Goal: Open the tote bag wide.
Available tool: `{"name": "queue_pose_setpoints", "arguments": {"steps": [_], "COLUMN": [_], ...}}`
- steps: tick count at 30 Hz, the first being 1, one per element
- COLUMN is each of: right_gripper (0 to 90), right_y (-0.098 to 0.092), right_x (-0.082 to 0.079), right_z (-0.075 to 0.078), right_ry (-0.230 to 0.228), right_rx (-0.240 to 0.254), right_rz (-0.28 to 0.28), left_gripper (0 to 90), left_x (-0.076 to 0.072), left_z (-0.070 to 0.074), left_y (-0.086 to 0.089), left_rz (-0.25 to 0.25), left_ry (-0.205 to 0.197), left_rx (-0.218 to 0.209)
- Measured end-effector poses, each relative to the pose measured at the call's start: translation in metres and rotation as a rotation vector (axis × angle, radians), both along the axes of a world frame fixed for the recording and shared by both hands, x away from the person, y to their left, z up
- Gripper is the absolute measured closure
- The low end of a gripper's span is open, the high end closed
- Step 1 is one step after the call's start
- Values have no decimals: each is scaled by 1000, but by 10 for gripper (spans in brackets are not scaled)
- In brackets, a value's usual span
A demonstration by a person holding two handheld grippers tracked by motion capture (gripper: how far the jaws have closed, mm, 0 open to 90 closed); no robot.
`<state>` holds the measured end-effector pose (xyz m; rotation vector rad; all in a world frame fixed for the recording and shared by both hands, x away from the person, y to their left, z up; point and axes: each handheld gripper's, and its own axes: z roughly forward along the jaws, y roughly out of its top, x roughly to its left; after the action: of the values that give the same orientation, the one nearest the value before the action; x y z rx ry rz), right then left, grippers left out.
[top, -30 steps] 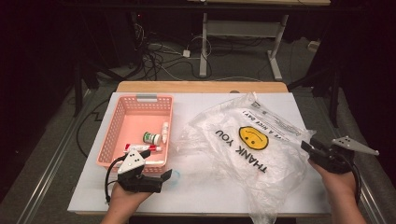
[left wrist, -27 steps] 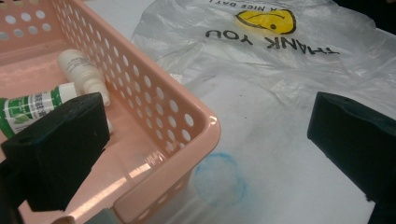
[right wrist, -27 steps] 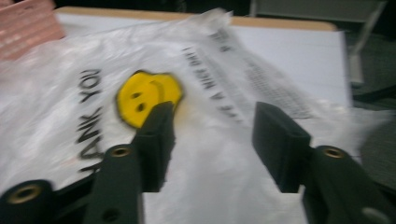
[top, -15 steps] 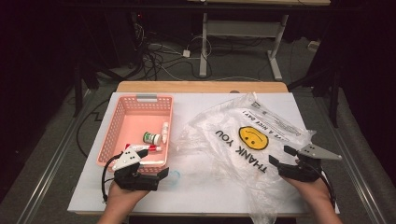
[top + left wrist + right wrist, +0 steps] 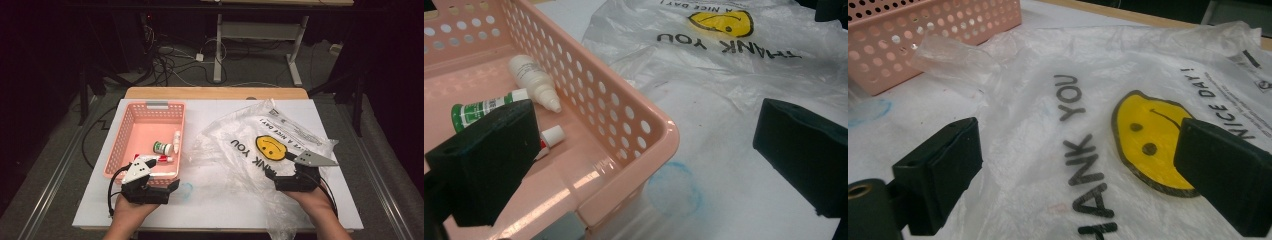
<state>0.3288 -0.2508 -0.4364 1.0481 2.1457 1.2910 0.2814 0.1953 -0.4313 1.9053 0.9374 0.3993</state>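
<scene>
A clear plastic bag (image 5: pixel 270 145) printed with a yellow smiley and "THANK YOU" lies crumpled on the right half of the white table (image 5: pixel 215 210). My right gripper (image 5: pixel 281 172) hovers over the bag's near part. In the right gripper view the right gripper (image 5: pixel 1078 170) is open, its jaws have just been opening, and only the flat bag (image 5: pixel 1088 150) lies below them. My left gripper (image 5: pixel 162 181) is open at the near right corner of the pink basket (image 5: pixel 150 125). The left gripper (image 5: pixel 644 165) has one jaw over the basket (image 5: pixel 624 115) and one over the table.
In the basket lie a green-labelled bottle (image 5: pixel 162 147), a white dropper bottle (image 5: pixel 176 138) and a red-and-white tube (image 5: pixel 152 159). A blue smudge (image 5: pixel 674 190) marks the table beside the basket's corner. Cables and desk legs stand on the dark floor beyond the table.
My right gripper has moved from the bag's right edge leftward and nearer the person, over the bag, and its jaws have spread. The left gripper has stayed put.
</scene>
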Motion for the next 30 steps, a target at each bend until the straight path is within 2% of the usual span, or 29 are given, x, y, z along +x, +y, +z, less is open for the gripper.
{"name": "queue_pose_setpoints", "arguments": {"steps": [3,7,16,20,26,30], "right_gripper": [1,0,0,9,56,121], "right_y": [8,19,48,56,60,60], "right_x": [4,9,20,18,15,13], "right_z": [-1,0,-2,-6,-17,-22], "right_ry": [5,8,4,26,100,126], "right_rx": [-6,-20,-56,-72,-94,-105], "right_rz": [11,38,115,141,184,196], "left_gripper": [0,0,0,0,0,0], "left_x": [-1,-2,-3,-3,-4,-4], "left_z": [0,1,-3,-4,-4,-4], "left_y": [-1,-1,-2,-2,-3,-3], "left_rz": [5,15,16,13,10,8], "left_ry": [-9,-27,-12,-11,-12,-9], "left_rx": [0,-2,1,5,5,2]}}
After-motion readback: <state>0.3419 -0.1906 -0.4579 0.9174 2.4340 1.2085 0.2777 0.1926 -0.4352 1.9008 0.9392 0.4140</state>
